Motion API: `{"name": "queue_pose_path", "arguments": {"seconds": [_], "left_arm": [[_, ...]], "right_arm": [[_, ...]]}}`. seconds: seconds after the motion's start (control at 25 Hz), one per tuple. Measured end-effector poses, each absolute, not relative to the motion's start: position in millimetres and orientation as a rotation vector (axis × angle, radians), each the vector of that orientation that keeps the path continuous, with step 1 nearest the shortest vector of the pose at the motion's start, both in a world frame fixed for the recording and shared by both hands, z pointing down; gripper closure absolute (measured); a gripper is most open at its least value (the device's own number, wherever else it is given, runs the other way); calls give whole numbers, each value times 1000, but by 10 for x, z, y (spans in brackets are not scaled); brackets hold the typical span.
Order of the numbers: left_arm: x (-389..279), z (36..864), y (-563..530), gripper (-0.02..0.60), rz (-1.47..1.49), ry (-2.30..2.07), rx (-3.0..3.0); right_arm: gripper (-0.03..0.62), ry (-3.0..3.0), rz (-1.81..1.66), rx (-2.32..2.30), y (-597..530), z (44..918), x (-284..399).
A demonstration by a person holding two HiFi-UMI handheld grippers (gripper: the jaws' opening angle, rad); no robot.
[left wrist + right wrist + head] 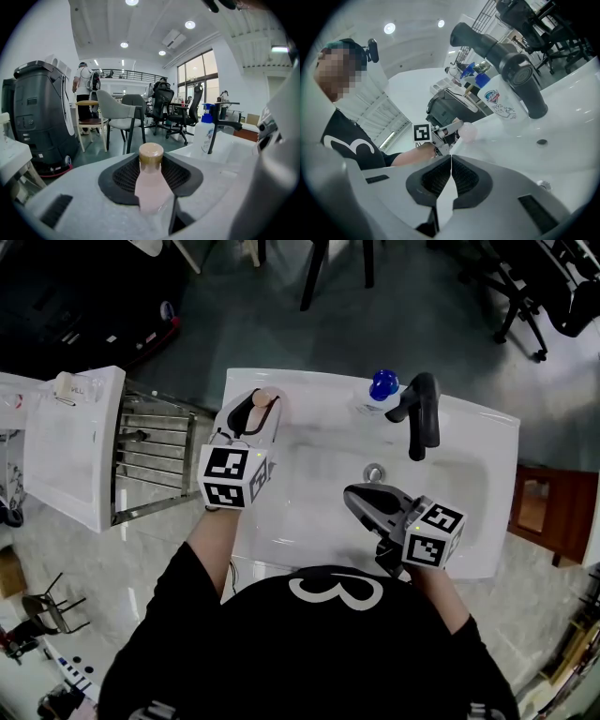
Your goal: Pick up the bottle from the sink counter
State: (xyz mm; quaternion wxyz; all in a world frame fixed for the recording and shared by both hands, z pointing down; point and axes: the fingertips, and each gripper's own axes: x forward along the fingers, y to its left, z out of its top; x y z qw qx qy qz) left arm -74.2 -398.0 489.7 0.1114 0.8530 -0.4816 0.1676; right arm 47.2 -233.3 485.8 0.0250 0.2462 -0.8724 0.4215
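A pale pink bottle point(151, 185) with a tan cap stands upright between the dark pads of my left gripper point(151, 172), which press on its sides. From the head view, this gripper point(255, 414) and the bottle point(266, 400) are at the back left corner of the white sink counter point(478, 427). Whether the bottle's base touches the counter is hidden. My right gripper point(367, 502) hovers over the basin with its jaws shut and nothing between them point(450, 161). Its view also shows the pink bottle point(468, 132) in the left gripper point(444, 133).
A black faucet point(421, 414) rises at the back of the basin, with a white soap bottle with a blue pump point(379, 390) beside it. The drain point(374, 472) lies mid-basin. A metal rack point(155, 451) and a white unit point(70, 442) stand to the left.
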Motion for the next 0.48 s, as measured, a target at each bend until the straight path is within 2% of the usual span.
{"name": "queue_pose_path", "arguments": {"seconds": [0.48], "left_arm": [[-909,4875,-3697,431,516,-1393,2456]], "right_arm": [[579,-2711,1243,750,-2227,4734,388]]}}
